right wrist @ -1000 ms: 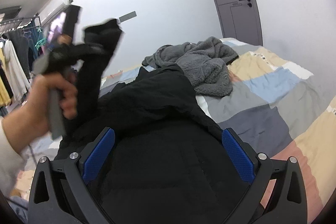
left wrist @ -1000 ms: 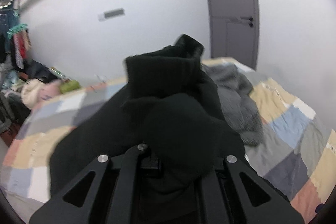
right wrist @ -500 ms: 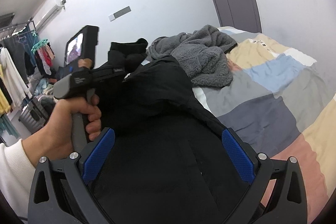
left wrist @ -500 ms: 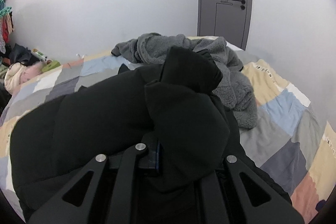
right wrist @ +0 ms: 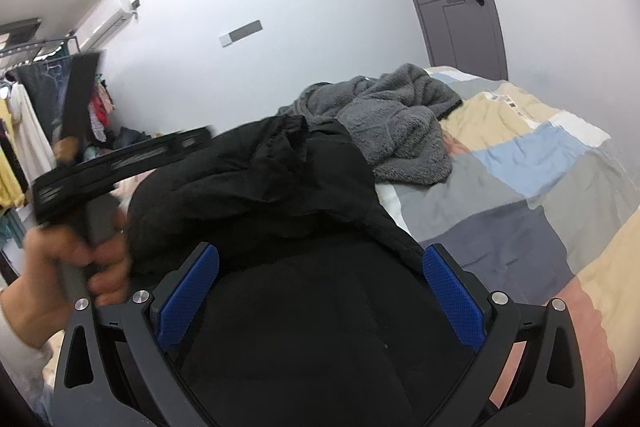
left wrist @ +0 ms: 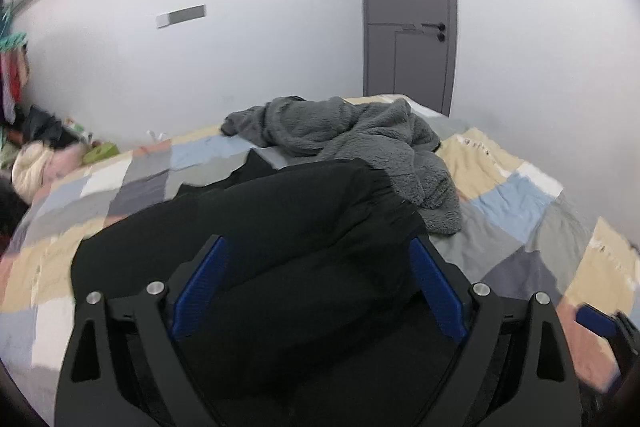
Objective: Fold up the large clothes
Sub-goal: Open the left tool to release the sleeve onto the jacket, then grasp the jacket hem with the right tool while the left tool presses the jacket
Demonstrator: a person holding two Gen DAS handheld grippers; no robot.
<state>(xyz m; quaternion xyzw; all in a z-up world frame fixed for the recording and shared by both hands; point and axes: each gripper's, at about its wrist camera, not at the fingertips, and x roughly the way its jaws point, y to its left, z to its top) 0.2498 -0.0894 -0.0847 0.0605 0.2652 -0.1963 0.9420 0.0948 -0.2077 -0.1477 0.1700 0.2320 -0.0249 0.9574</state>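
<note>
**Black jacket on bed, both claws open above it**

My left claw (left wrist: pixel 318 283) has its blue-padded jaws opening right now, wide apart; the bulky black padded jacket (left wrist: pixel 280 227) bulges up between them, but the pads don't press on it. My right claw (right wrist: pixel 320 295) is spread wide too, jaws on either side of the jacket's flat black body (right wrist: pixel 320 327), no pinch. The jacket lies on the patchwork quilt of grey, blue, beige and pink squares (right wrist: pixel 520 195), a sleeve or flap heaped loosely over its top. My left hand (right wrist: pixel 76 263) grips the handle at the left of the right view, blurred. A crumpled grey fleece garment (left wrist: pixel 360 139) sits on the quilt just beyond the jacket, touching its far edge.
</note>
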